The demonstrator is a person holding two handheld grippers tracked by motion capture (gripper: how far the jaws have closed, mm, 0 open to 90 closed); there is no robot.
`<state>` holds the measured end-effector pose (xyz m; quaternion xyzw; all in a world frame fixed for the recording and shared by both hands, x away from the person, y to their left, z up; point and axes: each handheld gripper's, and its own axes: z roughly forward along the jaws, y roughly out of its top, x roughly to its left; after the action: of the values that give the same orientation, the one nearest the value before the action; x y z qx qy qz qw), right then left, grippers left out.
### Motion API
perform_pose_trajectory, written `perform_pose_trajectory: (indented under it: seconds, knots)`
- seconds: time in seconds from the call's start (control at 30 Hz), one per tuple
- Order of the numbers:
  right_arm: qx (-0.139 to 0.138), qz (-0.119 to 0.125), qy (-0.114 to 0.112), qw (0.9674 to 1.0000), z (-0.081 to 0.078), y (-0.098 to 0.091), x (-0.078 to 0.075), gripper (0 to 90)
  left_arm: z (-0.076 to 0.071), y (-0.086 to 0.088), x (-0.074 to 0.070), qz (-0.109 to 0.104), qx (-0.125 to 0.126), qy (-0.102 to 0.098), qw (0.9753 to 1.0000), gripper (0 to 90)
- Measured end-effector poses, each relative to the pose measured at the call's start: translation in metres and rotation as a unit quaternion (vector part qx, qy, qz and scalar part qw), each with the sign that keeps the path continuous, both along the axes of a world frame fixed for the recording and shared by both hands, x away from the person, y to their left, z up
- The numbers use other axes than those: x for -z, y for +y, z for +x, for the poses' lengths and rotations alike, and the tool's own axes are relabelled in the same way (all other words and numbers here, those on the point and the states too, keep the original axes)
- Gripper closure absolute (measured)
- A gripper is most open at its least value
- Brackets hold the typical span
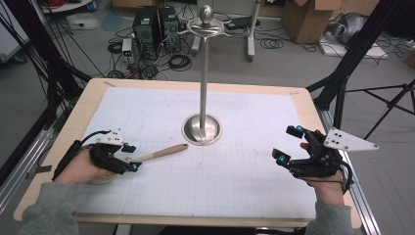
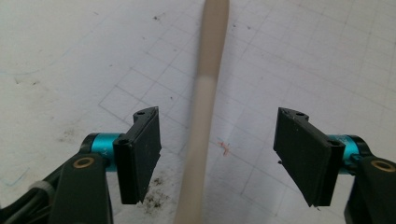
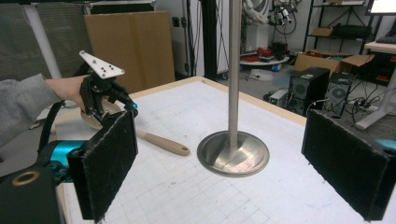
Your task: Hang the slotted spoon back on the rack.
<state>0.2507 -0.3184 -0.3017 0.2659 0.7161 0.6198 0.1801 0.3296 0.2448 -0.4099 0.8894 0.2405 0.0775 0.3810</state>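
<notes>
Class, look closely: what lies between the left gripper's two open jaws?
The wooden handle runs between the left gripper jaws, touching neither, over gridded paper, seen in the left gripper view.

A wooden utensil (image 1: 159, 153) lies flat on the white gridded sheet of my counter (image 1: 98, 93), its pale tan handle running from my left hand-held gripper (image 1: 131, 156) out toward the stand's base, the rounded end just short of it. In the left gripper view the handle (image 2: 201, 112) passes between my wide-apart jaws, touching neither. What kind of head it has I cannot tell. The metal stand (image 1: 202, 93) rises upright from a round, shiny dished base (image 3: 233, 153) mid-counter, with a knob on top.
</notes>
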Motion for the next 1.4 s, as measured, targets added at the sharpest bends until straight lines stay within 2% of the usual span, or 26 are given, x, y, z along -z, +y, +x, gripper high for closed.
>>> perform_pose_trajectory:
  seconds: [0.27, 0.47, 0.73, 0.83, 1.0, 1.4]
  knots:
    - [0.003, 0.001, -0.002, 1.0000, -0.003, -0.002, -0.001, 9.5, 0.002, -0.002, 0.005, 0.027, -0.001, -0.001, 0.9996, 42.2]
    - [0.004, 0.000, -0.005, 1.0000, -0.003, -0.002, 0.000, 9.5, 0.002, -0.003, 0.006, 0.035, 0.005, -0.005, 0.9994, 52.1]
    - [0.003, 0.002, 0.000, 1.0000, -0.004, -0.002, 0.000, 9.5, 0.004, -0.004, 0.009, 0.052, 0.010, 0.003, 0.9986, 56.9]
    - [0.003, 0.002, -0.001, 1.0000, -0.004, -0.002, 0.000, 9.5, 0.003, -0.005, 0.011, 0.052, 0.003, 0.010, 0.9986, 59.6]
    - [0.002, 0.001, -0.002, 1.0000, -0.004, -0.002, 0.000, 9.5, 0.004, -0.004, 0.011, 0.072, 0.002, 0.012, 0.9973, 62.4]
    - [0.003, 0.001, 0.003, 1.0000, -0.004, -0.002, 0.001, 9.5, 0.005, -0.004, 0.014, 0.092, -0.002, 0.015, 0.9956, 66.7]
